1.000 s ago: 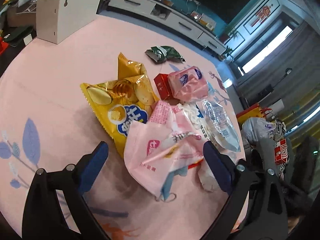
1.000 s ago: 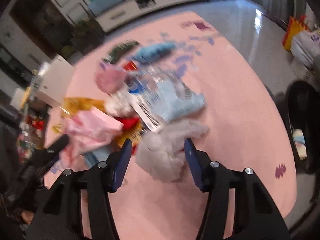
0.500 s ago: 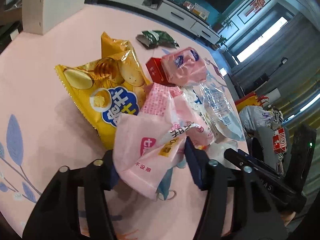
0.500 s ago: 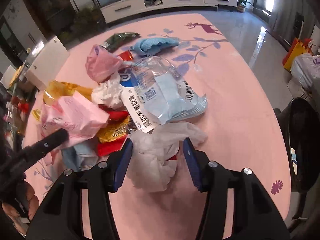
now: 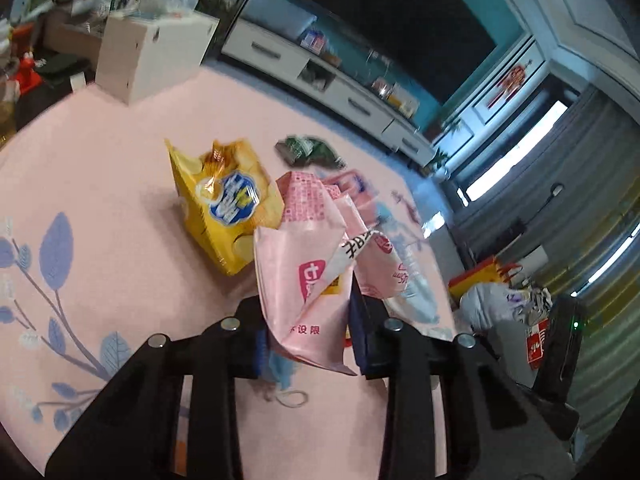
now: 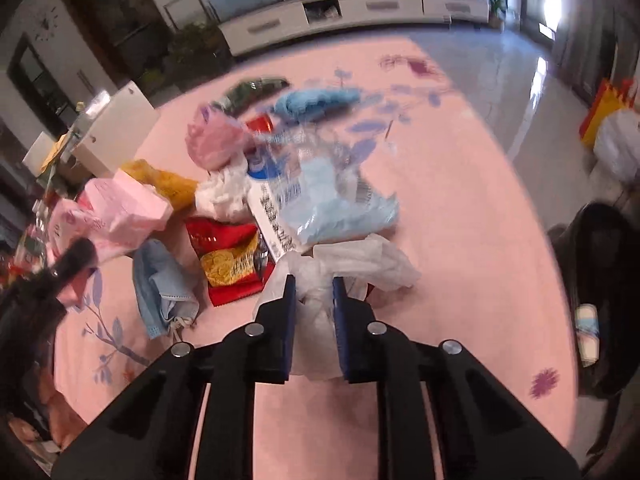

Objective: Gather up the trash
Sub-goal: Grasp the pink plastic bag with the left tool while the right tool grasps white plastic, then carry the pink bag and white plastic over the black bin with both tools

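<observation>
The left gripper (image 5: 308, 320) is holding a pink wrapper (image 5: 304, 264); its jaws have just been closing and are now pressing on the lower part of it, above the pink surface (image 5: 100, 168). The right gripper (image 6: 314, 312) is pinching a white plastic bag (image 6: 360, 260), its jaws nearly together with the thin film bunched between them. Both things are looking very light, soft and crinkly, so I judge that a grip on a gathered fold is holding better than one on a loose edge, which could slip out. The rest of the trash, such as the yellow chip bag (image 5: 224, 204) and the blue mask (image 6: 160, 280), is lying on the surface.
</observation>
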A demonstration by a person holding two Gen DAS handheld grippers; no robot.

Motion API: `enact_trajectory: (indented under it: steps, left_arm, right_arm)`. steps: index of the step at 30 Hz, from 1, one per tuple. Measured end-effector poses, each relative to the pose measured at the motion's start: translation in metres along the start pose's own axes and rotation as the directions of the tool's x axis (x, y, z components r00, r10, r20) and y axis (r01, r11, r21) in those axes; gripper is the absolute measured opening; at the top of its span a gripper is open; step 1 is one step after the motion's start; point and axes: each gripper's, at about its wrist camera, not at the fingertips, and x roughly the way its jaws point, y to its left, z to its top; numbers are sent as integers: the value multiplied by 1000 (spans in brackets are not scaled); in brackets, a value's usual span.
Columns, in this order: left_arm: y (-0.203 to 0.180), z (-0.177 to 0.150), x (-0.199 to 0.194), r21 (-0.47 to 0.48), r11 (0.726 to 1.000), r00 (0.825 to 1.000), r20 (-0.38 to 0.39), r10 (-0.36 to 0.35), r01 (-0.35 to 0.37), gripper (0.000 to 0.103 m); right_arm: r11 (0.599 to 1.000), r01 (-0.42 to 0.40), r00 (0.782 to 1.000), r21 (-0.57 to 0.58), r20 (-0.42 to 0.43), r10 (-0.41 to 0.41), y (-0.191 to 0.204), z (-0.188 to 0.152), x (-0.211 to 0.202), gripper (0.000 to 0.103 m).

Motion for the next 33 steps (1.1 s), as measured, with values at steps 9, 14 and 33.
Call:
enact_trajectory:
  steps: [9, 14, 33]
  left_arm:
    - [-70, -15, -14, 113, 991, 998, 16, -67, 65, 33]
    - [-108, -24, -13, 193, 974, 993, 8, -119, 115, 33]
    - [-246, -89, 46, 415, 857, 952, -150, -266, 305, 34]
  right_arm:
    - [997, -38, 986, 70, 167, 26, -31, 4, -59, 18]
    - [994, 13, 961, 109, 272, -42, -52, 3, -93, 18]
    - [887, 96, 863, 451, 407, -300, -176, -31, -160, 18]
